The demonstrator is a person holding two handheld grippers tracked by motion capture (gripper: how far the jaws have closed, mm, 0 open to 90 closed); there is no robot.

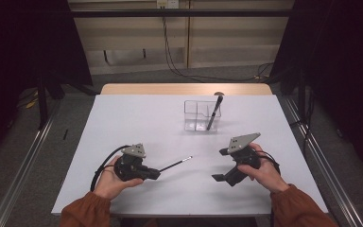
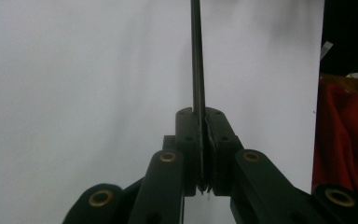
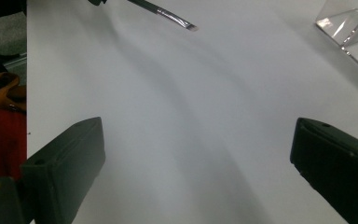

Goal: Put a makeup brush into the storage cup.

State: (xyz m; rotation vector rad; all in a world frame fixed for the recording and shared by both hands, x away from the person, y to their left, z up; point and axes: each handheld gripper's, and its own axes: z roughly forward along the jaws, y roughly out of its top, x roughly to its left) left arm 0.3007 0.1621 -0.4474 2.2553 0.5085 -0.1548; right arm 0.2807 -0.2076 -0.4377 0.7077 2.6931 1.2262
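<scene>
High view: clear plastic organizer (image 1: 196, 115) with compartments sat toward the far side of the white table (image 1: 123, 118), a black pen-like stick (image 1: 214, 112) leaning in its right end; nearer than it, the left gripper (image 1: 155, 173) clamped a thin dark makeup brush (image 1: 176, 164) whose metal ferrule and tip pointed toward the organizer, and the right gripper (image 1: 223, 164) had its jaws spread wide, holding nothing. Left gripper view: matte black jaws pinched tight on the slim glossy brush handle (image 2: 197, 60), which ran straight up over the white surface. Right gripper view: jaws far apart over the smooth table, the brush's flat angled tip (image 3: 182, 21) left of the organizer's clear corner (image 3: 349, 25).
</scene>
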